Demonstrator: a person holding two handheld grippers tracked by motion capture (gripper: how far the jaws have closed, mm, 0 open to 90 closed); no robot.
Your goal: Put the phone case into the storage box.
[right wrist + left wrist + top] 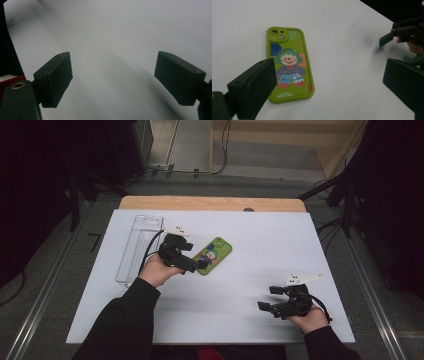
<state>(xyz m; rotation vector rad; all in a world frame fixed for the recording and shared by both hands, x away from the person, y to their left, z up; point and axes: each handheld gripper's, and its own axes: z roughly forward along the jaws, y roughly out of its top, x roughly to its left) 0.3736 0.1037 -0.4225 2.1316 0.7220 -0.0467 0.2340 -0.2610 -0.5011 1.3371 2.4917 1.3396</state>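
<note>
A green phone case point(214, 254) with a cartoon clown on its back lies flat on the white table point(260, 245), left of centre. My left gripper point(196, 255) hovers at the case's near end, open wide. In the left gripper view the phone case point(288, 62) lies just ahead of the left gripper point(329, 85), close to the left-hand jaw and touching neither. My right gripper point(269, 298) is held low over bare table at the front right, open and empty. The right gripper point(120, 80) has white surface between its jaws. It also appears far off as the other gripper point(402, 31).
A clear plastic package point(140, 247) lies lengthwise at the table's left, just behind my left hand. A wooden edge point(210, 202) runs along the back of the white sheet. Cables and dark stands point(340, 195) sit on the floor beyond the table.
</note>
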